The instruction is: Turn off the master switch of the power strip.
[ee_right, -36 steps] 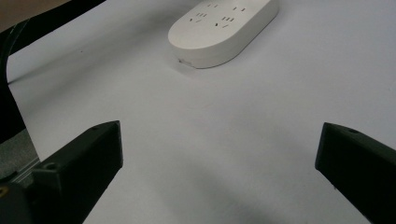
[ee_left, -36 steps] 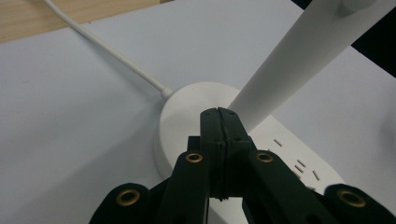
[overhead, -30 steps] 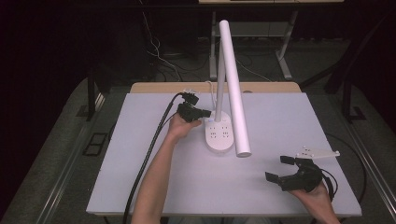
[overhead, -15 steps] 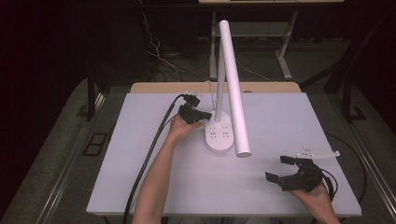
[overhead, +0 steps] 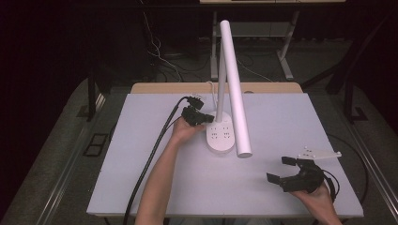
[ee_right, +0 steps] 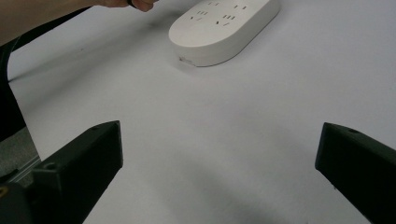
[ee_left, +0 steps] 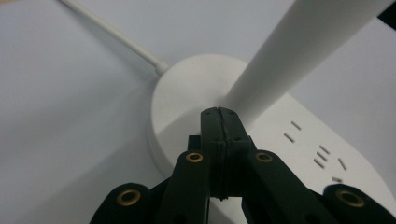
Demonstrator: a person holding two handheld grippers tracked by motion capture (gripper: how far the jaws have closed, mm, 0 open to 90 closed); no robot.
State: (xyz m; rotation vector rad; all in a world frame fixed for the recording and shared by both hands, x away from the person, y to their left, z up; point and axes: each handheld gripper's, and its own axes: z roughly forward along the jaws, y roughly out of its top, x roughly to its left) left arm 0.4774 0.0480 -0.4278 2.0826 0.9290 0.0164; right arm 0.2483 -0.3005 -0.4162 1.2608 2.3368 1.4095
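- My left gripper [overhead: 202,117] sits at the rear left edge of the lamp base [overhead: 220,137], jaws pressed fully together with nothing between them.
- In the left gripper view the closed tips [ee_left: 219,122] rest on or just above the flat top of the lamp base [ee_left: 187,93], right at the foot of the white stem [ee_left: 289,56]; I cannot tell whether they actually touch the surface.
- The lamp stands near the middle of the table [overhead: 141,178], a little toward the far side. Its base is an oval with socket slots on top, and its long axis runs roughly from far to near.
- The lamp head [overhead: 234,84], a long white bar, reaches from the far edge toward me and overhangs the near end of the base.
- A white cord [ee_left: 112,35] leaves the round end of the base, away from my left gripper.
- My right gripper [overhead: 286,171] is at the near right of the table, well apart from the lamp, jaws wide open and empty.
- From the right gripper view the lamp base [ee_right: 224,30] lies ahead and slightly left, with bare table between.
- My left hand is clearly the nearer one, so I judge that any press or nudge on the base falls to it; the stem is just beyond the tips.
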